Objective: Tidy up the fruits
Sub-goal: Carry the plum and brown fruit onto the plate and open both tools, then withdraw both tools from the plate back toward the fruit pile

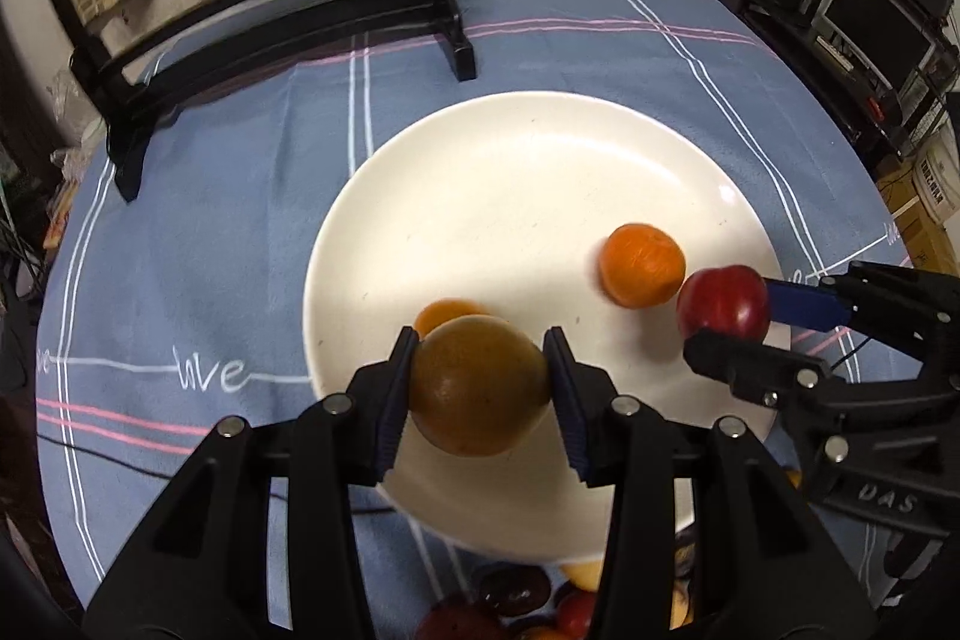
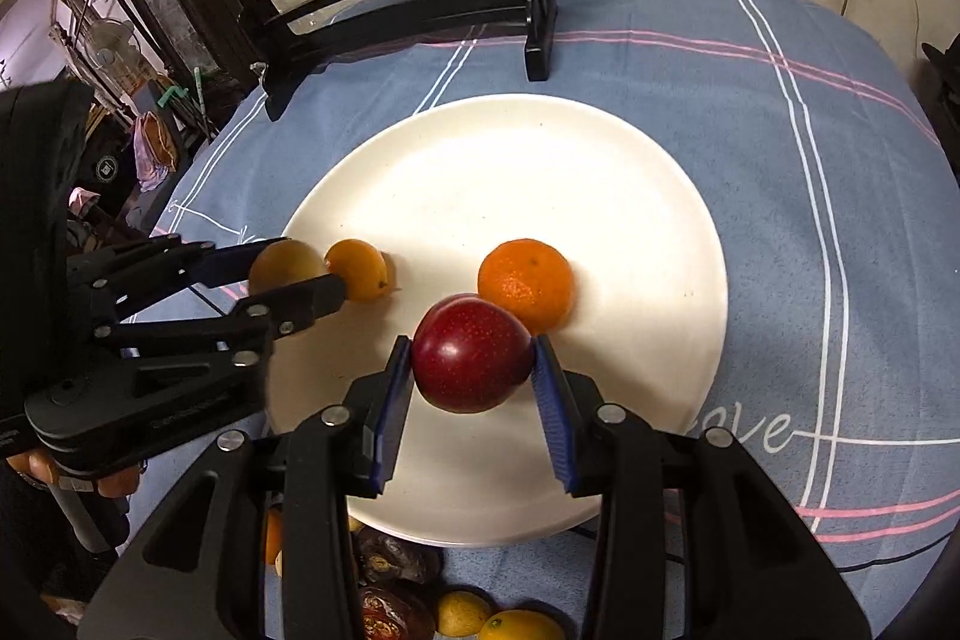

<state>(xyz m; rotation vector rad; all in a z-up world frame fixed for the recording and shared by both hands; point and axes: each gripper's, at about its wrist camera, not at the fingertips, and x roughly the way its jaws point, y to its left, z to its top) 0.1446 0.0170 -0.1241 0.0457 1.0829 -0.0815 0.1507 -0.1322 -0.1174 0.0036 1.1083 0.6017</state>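
Left claw (image 1: pixel 480 388): we had it pinching a brown fruit (image 1: pixel 480 391) just above the plate (image 1: pixel 510 172), beside a small orange (image 1: pixel 447 313).
Right claw (image 2: pixel 474 370): we had it clamped on a red plum (image 2: pixel 471 352), low over the plate, next to a tangerine (image 2: pixel 528 283).
Remaining fruit: more lay on the table (image 1: pixel 210 220) at the plate's near edge.
Risk, as we judged it: round fruit let go above the plate could roll off the rim; a plum dropped against the tangerine might knock it away.
Second risk: both claws were near each other and could collide.
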